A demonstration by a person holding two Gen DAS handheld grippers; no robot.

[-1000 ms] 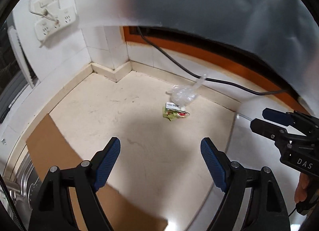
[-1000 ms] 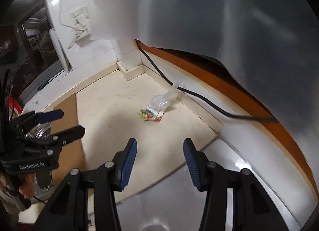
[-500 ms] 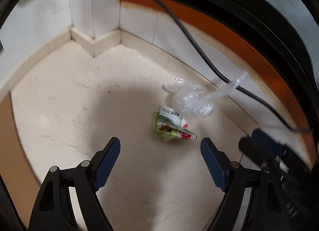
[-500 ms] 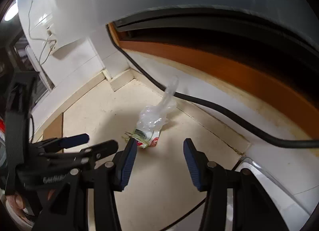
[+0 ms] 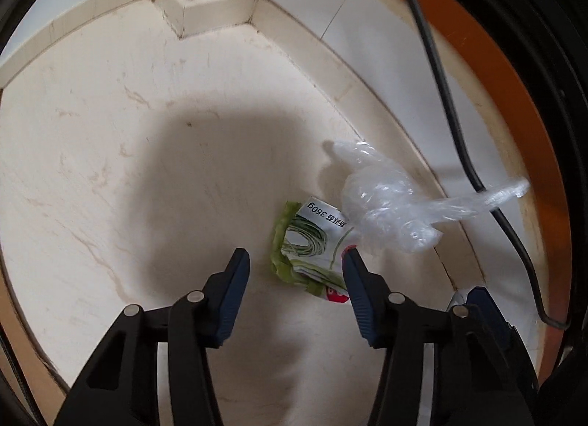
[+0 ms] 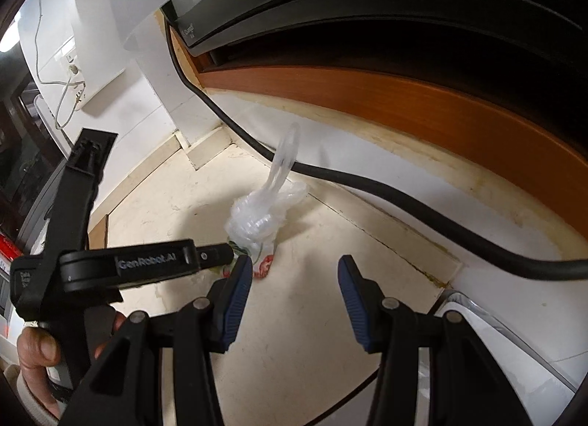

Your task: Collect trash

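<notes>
Cream stone floor point(image 5: 110, 176) filled most of both views, meeting white tiled walls at a corner with a pale skirting point(image 5: 205, 14). An orange-brown wooden band point(image 6: 404, 95) ran along the wall under something dark, and a thick black cable point(image 6: 367, 180) trailed down across it.

Against the skirting lay the trash: a knotted clear plastic bag point(image 5: 386, 202) with one long tail resting over the cable, and just beside it, touching, a crumpled green-and-white food packet point(image 5: 312, 238).

A second before, both tools had looked at this litter from well back; now the left gripper point(image 5: 294, 271) had dropped low over the packet, and its jaws, wide then, were closing. The packet sat between the blue pads, though the right pad hid its edge, so contact could not be judged; it probably was not yet pinched. The right gripper point(image 6: 294, 275) hung half open, unchanged, holding nothing, aimed at bare floor short of the bag.

The first pick seemed about to land, with the bag left for afterwards.
</notes>
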